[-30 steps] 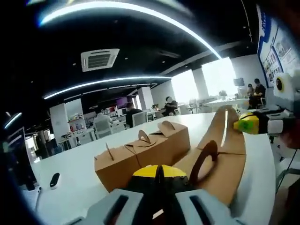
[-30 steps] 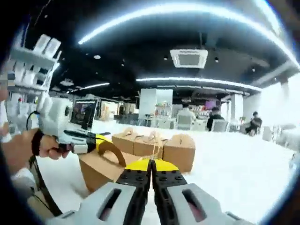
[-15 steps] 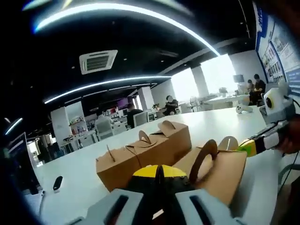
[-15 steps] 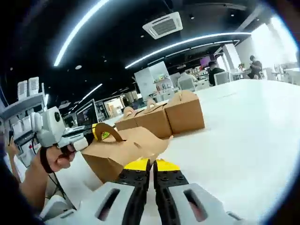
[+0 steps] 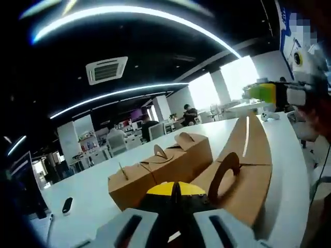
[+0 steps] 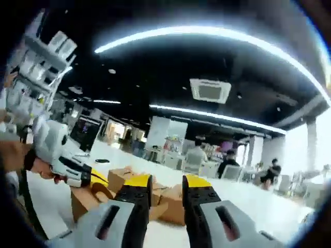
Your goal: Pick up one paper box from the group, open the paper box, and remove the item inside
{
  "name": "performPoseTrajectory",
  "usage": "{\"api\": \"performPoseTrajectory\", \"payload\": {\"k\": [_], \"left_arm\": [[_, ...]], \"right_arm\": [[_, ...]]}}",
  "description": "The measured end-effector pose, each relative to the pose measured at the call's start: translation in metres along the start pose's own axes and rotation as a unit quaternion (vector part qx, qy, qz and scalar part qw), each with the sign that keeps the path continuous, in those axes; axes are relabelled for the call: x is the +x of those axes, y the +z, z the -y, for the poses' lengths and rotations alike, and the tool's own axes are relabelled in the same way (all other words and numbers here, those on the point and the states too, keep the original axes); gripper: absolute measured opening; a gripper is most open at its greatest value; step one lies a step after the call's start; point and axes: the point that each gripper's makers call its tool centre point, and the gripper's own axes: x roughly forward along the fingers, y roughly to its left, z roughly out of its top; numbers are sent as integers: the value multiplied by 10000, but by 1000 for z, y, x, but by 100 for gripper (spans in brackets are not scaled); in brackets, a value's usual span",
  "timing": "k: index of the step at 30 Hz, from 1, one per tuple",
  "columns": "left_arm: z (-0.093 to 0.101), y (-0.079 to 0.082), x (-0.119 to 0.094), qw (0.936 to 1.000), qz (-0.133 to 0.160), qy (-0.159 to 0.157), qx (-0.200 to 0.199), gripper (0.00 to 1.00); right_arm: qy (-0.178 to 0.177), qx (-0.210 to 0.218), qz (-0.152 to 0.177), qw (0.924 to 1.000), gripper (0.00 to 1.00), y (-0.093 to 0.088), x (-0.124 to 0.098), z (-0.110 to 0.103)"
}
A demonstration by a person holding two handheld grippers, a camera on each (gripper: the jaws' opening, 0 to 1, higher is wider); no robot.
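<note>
Hiding its own grip, left claw (image 5: 175, 187) blocks open box (image 5: 242, 170)

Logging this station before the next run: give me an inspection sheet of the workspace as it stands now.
Surface: white table.
Job's things: open box, flap up, beside a row of closed boxes.
Clutter: small dark object near the table edge.
Grippers: left gripper shut on the open box's handle; right gripper open, holding nothing.
Cables: nothing seen.
Surroundings: office, ceiling light strips, seated people behind.
</note>
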Motion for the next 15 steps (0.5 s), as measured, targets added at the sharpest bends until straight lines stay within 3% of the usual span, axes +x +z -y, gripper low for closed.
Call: {"api": "performPoseTrajectory", "payload": {"k": [1, 3, 8, 9, 10, 12, 15], "left_arm": [[0, 0, 0, 10000, -3, -7, -2, 4], [0, 0, 0, 10000, 20, 4, 8, 4], [0, 0, 0, 10000, 52, 12, -19, 4], [-1, 0, 0, 10000, 59, 17, -41, 4], [-1, 0, -1, 10000, 68, 24, -49, 4], [-1, 1, -1, 9999, 90, 36, -38, 4], [-1, 1, -1, 9999, 107, 12, -101, 4]], "right_arm": [[108, -98, 32, 9999, 19, 2, 2, -5], [629, -342, -280, 9970, 4, -14, 18, -37], [1100, -741, -1526, 9793, 3, -88, 38, -58], [1068, -765, -1708, 9765, 3, -101, 39, -57], [975, -643, -1578, 9805, 3, -101, 41, -55], [805, -905, -1899, 9743, 3, -114, 37, -43], [914, -626, -2124, 9709, 3, -131, 32, -48]]}}
